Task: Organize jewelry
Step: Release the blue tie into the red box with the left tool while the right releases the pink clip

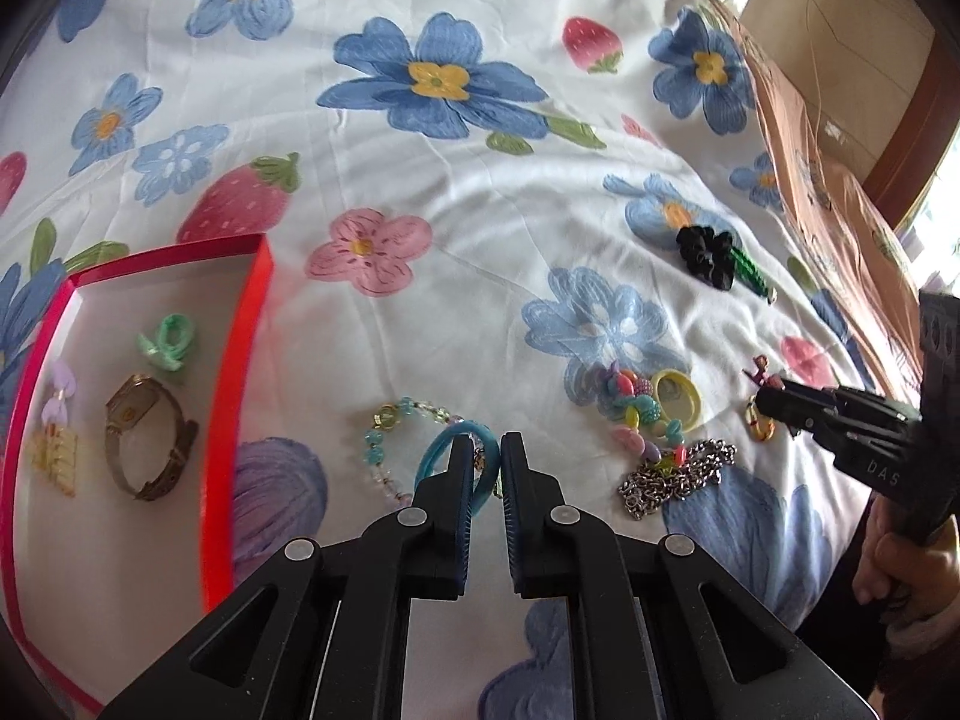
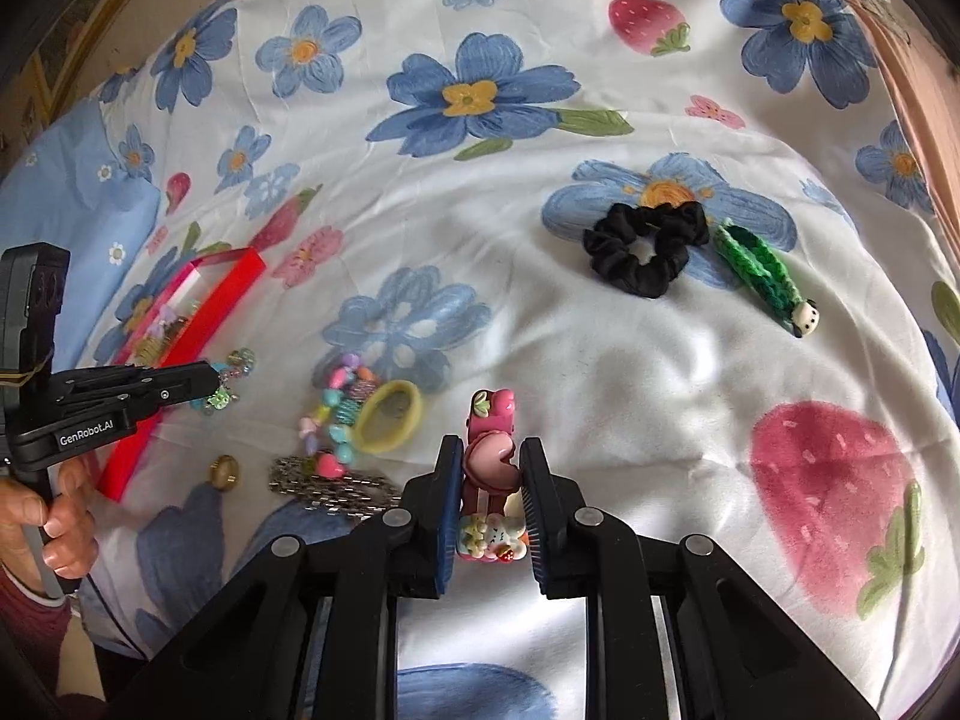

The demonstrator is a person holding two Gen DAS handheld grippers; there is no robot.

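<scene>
Left wrist view: the left gripper (image 1: 486, 456) was nearly clenched, with only a narrow gap between its fingers. A blue hair tie (image 1: 447, 459) and a clear-and-blue beaded bracelet (image 1: 390, 438) lay right at its tips; whether the fingers pinched either one could not be told. To its left sat a red-rimmed box (image 1: 249, 348) holding a mint green clip (image 1: 168, 345), a gold wristwatch (image 1: 147, 438), a lilac bow clip (image 1: 60, 399) and a yellow comb clip (image 1: 57, 462). To the right, on the floral bedsheet (image 1: 480, 228), lay a multicoloured bead bracelet (image 1: 639, 414), touching a yellow hair tie (image 1: 678, 399), with a silver chain (image 1: 678, 474) just below them. A black scrunchie (image 1: 708, 255) lay farther off, a green crocheted clip (image 1: 753, 273) beside it. The right gripper (image 1: 765, 399) entered from the right edge, a pink piece showing at its tip and a gold ring (image 1: 759, 423) just beneath.

Right wrist view: the right gripper (image 2: 486, 480) was clamped on a pink hair clip (image 2: 489, 459) decorated with charms, held between both fingers above the sheet. The black scrunchie (image 2: 645, 246) and green crocheted clip (image 2: 762, 276) lay ahead to the right, well apart from the gripper. The left gripper (image 2: 207, 387) was at the left, its tip at the beaded bracelet (image 2: 228, 378), beside the red-rimmed box (image 2: 204, 324).
</scene>
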